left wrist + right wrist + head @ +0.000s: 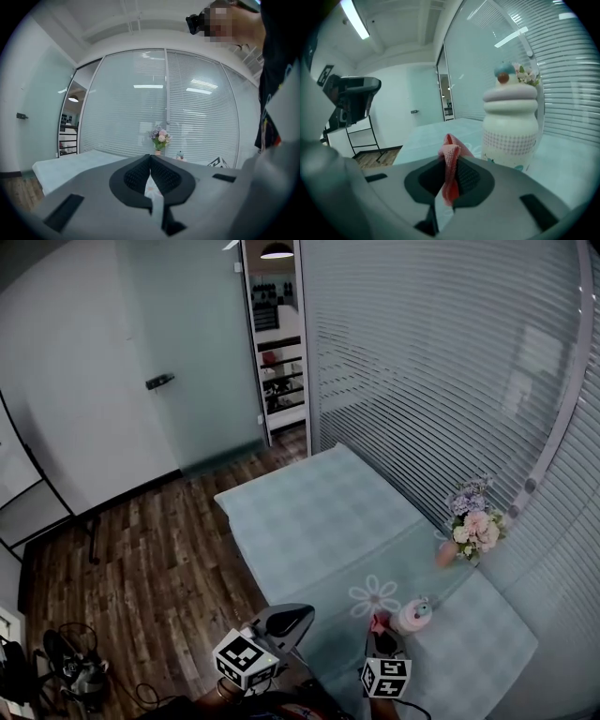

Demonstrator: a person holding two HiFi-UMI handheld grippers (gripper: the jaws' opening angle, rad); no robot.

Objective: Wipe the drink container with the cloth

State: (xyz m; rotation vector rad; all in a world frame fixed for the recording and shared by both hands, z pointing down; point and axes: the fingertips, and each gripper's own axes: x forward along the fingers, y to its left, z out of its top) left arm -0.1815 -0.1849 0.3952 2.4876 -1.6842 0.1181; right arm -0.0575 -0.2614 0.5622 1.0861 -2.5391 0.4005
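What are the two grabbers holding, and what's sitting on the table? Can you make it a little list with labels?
Left gripper: jaws shut, holding nothing
Right gripper: shut on a pink cloth
Drink container: cream, rounded lid, upright on the table, to the right of the cloth
Wiping: cloth is not on the container yet
Flower bouquet: at the table's edge, by the blinds
Table: pale checked cover with a daisy print
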